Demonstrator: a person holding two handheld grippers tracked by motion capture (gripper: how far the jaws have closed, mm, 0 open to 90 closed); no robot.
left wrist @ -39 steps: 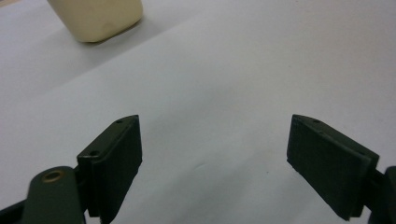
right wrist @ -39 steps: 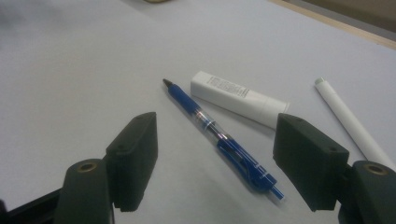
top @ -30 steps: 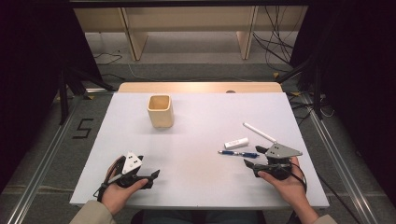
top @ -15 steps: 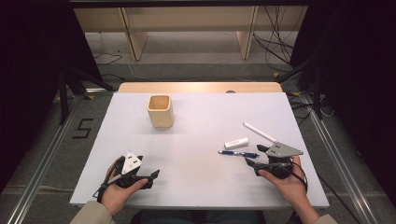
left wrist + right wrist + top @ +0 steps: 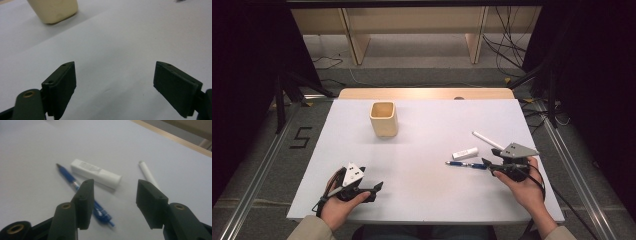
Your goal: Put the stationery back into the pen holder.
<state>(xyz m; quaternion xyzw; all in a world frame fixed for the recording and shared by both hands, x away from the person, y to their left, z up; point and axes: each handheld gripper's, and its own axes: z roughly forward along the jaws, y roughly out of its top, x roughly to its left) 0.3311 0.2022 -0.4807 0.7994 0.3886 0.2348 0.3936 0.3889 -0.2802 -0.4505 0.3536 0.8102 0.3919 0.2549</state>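
White sheeting covered the table (image 5: 422, 150), which stood in a dim room with pale wooden shelving behind it and cables trailing over the floor. A person sat at the near edge with a gripper in each hand.

On the person's right lay three writing things, close together: a blue pen (image 5: 466, 164), a short white tube (image 5: 465, 153) just beyond it, and a white stick (image 5: 487, 140) angled away toward the far right. They appeared to have been set within easy reach of that hand. A cream cup (image 5: 384, 118) stood upright well apart from them, toward the far left, seemingly the place meant for them.

The right gripper (image 5: 488, 166) hung low at the pen's near end. Its jaws had just been closing and stood about half apart, clamped on nothing. In the right gripper view the pen (image 5: 82, 192) ran under and behind the left jaw rather than squarely between the two; whether that jaw touched it could not be told. The hand seemed to be narrowing the gap for a thin barrel.

The left gripper (image 5: 378, 186) waited near the table's front edge, jaws wide apart over bare sheeting, pointed roughly toward the cup (image 5: 53, 10), probably held back until needed.
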